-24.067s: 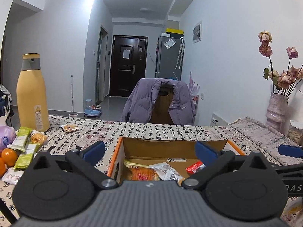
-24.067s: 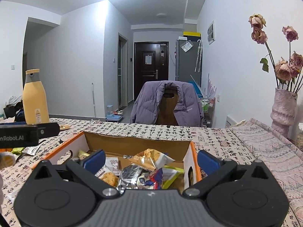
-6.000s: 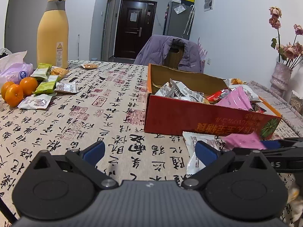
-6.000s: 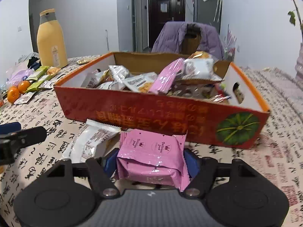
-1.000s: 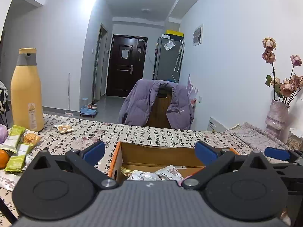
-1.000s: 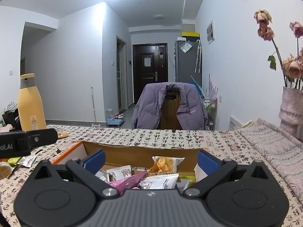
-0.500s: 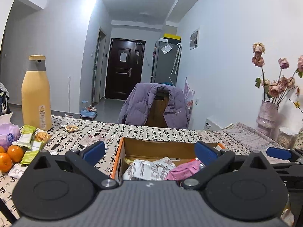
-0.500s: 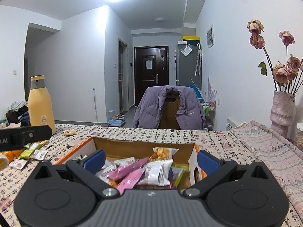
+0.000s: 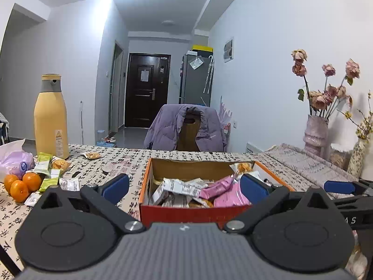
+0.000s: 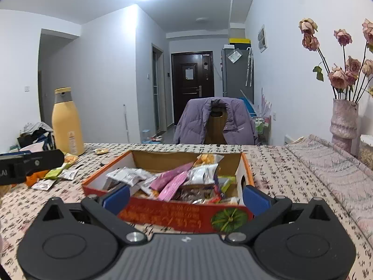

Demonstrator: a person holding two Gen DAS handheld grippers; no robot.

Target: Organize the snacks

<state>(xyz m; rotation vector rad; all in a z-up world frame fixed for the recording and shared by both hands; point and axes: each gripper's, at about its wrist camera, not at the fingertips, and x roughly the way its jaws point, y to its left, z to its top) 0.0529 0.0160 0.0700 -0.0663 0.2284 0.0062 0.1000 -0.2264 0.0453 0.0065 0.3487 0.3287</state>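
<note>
Bottle: tall yellow bottle (image 9: 51, 119) upright on the worktop (image 9: 126, 161), far left.
Oranges: 3 oranges (image 9: 22, 183) near the left edge.
Chair: purple jacket (image 10: 215, 121) draped over it.
Vase: pink vase (image 10: 343, 123) holding dried roses (image 10: 342, 70), right.
Door: dark door (image 9: 145, 93) down the hall.

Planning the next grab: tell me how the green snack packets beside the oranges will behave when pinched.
The green snack packets lie flat and crinkled, so probably light and floppy. Their glossy film may slip between pads. Overlapping neighbours could drag along.

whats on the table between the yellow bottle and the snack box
In the left wrist view, one small snack packet on the patterned tablecloth, nearer the bottle than the box; otherwise bare cloth.
</note>
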